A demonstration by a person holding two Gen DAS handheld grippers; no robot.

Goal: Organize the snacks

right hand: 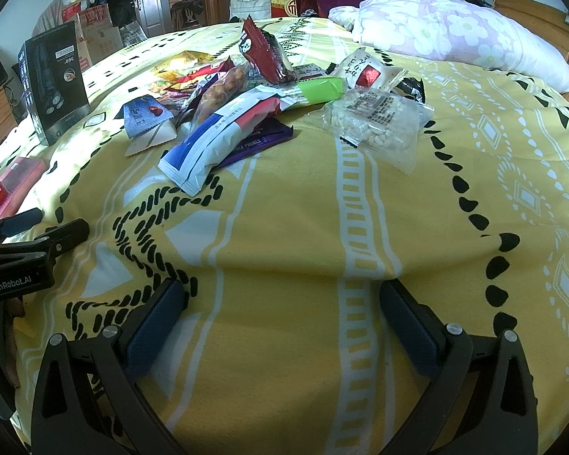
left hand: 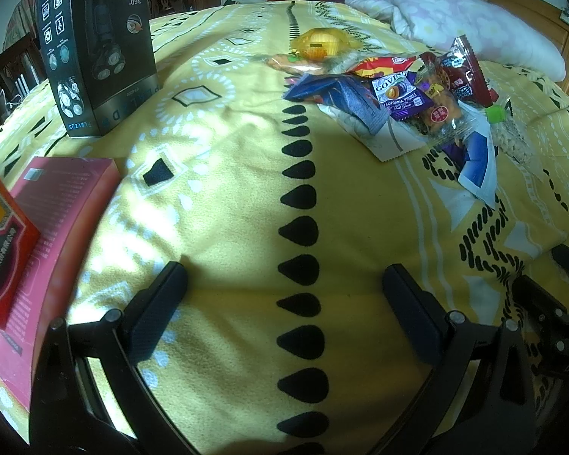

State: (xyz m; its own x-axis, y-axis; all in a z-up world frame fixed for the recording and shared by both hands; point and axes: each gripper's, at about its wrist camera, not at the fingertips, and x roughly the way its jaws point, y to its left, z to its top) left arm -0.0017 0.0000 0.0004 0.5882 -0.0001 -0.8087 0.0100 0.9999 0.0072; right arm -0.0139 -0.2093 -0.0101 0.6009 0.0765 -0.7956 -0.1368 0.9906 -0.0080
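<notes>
Yellow patterned bedspread (right hand: 292, 227) carries everything here, and the snack pile (right hand: 246, 87) sits on it as one loose heap of wrappers, well ahead of both tools; the right gripper (right hand: 282, 314) hangs low over the cloth with its jaws spread wide and nothing between them, and the left gripper (left hand: 284, 299) does the same, wide apart and empty; seen from the right wrist, the pile lies ahead and slightly to the left, and the nearest piece is the blue-and-white packet (right hand: 212, 144), whose long axis runs on a diagonal from its near-left end up toward the far right, resting across a purple prune wrapper (right hand: 258, 144); a clear bag of white pellets (right hand: 375, 121) lies just to the right of that, apart from the heap's core; from the left wrist the same pile (left hand: 398, 91) lies ahead and well to the right (so the left tool would have to cross over to reach it), while a black shaver box (left hand: 95, 45) and a pink box (left hand: 53, 227) stand on its own left side; my judgement is that the right gripper is the nearer one, and that closing across the diagonal packet's narrow width would call for a turn of the wrist; a pale floral pillow (right hand: 455, 34) lies beyond.
</notes>
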